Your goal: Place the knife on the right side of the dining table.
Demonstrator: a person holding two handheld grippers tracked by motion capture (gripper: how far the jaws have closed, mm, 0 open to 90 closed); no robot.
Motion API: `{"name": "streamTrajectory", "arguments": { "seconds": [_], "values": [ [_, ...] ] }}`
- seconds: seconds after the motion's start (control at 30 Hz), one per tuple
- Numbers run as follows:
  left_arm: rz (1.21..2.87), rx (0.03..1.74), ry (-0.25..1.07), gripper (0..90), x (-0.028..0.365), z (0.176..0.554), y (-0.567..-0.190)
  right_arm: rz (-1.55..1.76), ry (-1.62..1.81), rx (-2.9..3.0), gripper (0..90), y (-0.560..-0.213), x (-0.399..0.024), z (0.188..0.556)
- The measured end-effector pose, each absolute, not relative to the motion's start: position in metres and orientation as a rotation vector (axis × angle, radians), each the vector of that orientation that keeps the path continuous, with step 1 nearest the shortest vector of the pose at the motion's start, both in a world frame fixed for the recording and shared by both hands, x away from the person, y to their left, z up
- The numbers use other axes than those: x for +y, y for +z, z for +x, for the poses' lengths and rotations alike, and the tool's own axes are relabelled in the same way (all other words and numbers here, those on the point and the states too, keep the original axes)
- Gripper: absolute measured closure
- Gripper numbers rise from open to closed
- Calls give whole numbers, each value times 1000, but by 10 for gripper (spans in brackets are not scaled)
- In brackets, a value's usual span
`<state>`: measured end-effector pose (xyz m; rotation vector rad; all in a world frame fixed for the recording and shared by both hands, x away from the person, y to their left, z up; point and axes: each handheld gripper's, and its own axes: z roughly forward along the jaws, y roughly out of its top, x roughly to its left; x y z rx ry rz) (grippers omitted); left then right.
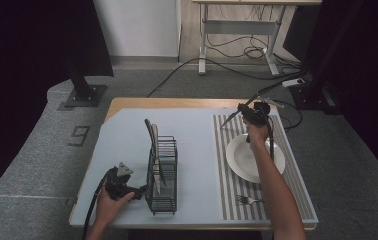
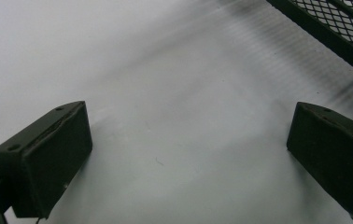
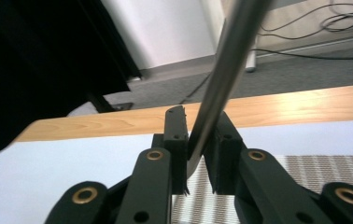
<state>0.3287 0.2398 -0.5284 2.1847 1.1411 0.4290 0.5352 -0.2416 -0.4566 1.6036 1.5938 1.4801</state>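
Up right, the right gripper [image 1: 247, 111] clamps one knife [image 3: 221, 70]; the left gripper [image 2: 188, 154] sits wide open, holding nothing, beside one rack [image 1: 162, 175]. One plate [image 1: 237, 155], one fork [image 1: 249, 200].

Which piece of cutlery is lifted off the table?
The knife clamped in the right claw; the fork lies on the striped mat, others stand racked.
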Motion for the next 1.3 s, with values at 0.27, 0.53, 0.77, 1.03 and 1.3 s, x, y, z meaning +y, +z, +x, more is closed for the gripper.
{"name": "streamTrajectory", "arguments": {
  "seconds": [0.27, 0.53, 0.77, 1.03, 1.3],
  "values": [
    [2184, 1141, 428, 0, 240, 329, -528, 1643, 1436, 1575, 763, -465, -254, 536],
    [2185, 1141, 429, 0, 240, 329, -528, 1690, 1404, 1559, 725, -473, -263, 536],
    [2185, 1141, 430, 0, 240, 329, -528, 1753, 1376, 1552, 692, -480, -271, 538],
    [2185, 1141, 430, 0, 240, 329, -528, 1802, 1349, 1553, 654, -488, -277, 540],
    [2185, 1141, 430, 0, 240, 329, -528, 1886, 1328, 1550, 621, -498, -284, 542]
  ]
}}
